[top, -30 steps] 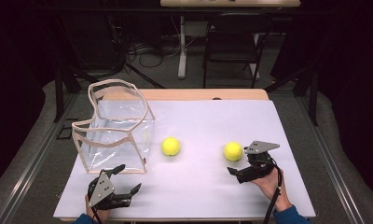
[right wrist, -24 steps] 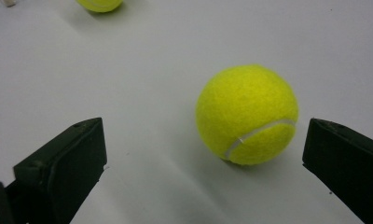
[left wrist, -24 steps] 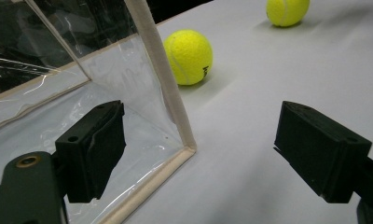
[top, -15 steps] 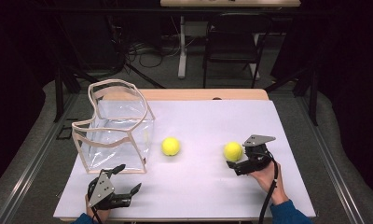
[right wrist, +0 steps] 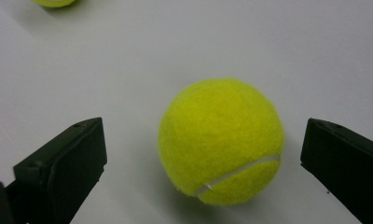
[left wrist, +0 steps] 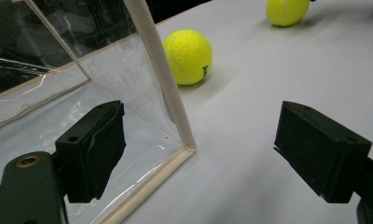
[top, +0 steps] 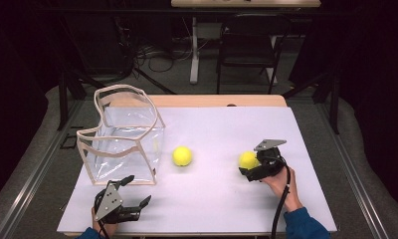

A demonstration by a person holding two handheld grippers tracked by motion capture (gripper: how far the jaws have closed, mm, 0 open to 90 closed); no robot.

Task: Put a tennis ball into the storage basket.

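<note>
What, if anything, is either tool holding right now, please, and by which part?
Nothing is held. The right tool is open with its jaws on either side of a tennis ball, not touching it. The left tool is open beside the clear bag.

Both jaws spread wide — left gripper (top: 132,195) low, right gripper (top: 248,168) forward

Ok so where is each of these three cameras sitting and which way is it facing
High view: above the person's side, facing forward and down on the table; both hands and grippers show.
Left gripper view: rides the left gripper, facing the clear bag; open jaws show.
Right gripper view: rides the right gripper, facing the near ball; open jaws show.
Shared: the middle ball shows in all three.
</note>
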